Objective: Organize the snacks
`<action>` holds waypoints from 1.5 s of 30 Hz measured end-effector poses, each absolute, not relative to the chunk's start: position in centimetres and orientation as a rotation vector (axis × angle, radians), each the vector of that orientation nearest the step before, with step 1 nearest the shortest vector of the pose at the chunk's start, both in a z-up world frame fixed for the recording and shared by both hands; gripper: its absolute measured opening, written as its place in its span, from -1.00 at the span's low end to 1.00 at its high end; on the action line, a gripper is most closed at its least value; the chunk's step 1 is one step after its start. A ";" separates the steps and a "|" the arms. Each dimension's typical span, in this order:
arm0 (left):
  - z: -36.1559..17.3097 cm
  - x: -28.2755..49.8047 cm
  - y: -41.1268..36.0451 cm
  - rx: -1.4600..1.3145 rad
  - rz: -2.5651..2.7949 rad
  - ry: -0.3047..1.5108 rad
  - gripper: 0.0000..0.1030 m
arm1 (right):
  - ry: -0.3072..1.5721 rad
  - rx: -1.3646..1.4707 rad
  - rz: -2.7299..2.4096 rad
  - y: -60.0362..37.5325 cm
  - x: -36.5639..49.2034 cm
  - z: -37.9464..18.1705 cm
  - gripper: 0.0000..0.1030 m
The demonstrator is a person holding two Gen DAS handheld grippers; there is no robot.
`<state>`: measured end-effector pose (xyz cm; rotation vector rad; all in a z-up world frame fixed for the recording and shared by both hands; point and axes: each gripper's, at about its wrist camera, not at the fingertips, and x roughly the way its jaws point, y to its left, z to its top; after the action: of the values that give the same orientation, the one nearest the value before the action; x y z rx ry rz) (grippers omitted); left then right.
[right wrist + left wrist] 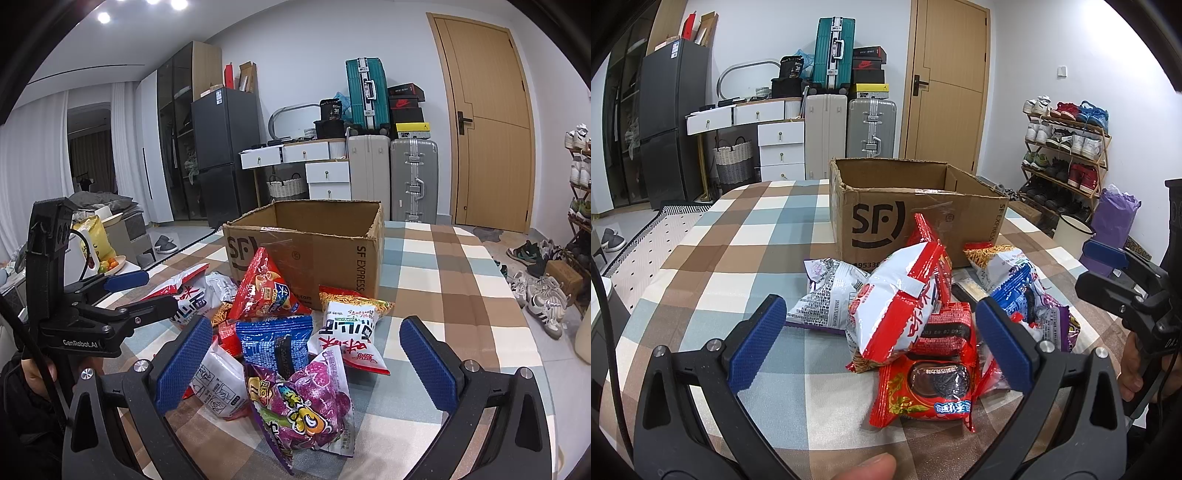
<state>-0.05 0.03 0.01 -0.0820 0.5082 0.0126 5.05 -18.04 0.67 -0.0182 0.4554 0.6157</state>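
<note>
Checkered tablecloth under me, wooden door and stacked suitcases behind. The cardboard box stands open-topped mid-table, and the snack pile lies just in front of it, touching its wall. My left gripper is spread wide around a red-and-white packet, not touching. My right gripper gapes too, hovering over the purple packet.

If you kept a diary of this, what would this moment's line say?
left gripper: open, empty | right gripper: open, empty | crinkly snack packets: piled on checked tablecloth | brown cardboard box: open behind pile
</note>
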 end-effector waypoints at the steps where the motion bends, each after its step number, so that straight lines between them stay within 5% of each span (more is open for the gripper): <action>1: 0.0 -0.1 0.0 -0.081 0.014 0.509 0.98 | 0.456 -0.018 0.615 -18.0 5.0 0.7 1.00; 36: -0.1 0.0 0.1 -0.085 0.025 0.506 0.98 | 0.473 -0.007 0.597 -18.2 5.4 0.2 1.00; 45: 0.1 0.3 0.8 -0.097 0.022 0.537 0.98 | 0.627 0.022 0.560 -18.8 7.4 -0.5 1.00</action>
<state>0.32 0.85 0.09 -0.0968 0.5368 0.0215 7.43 -18.80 -0.50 0.0221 0.6268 0.5600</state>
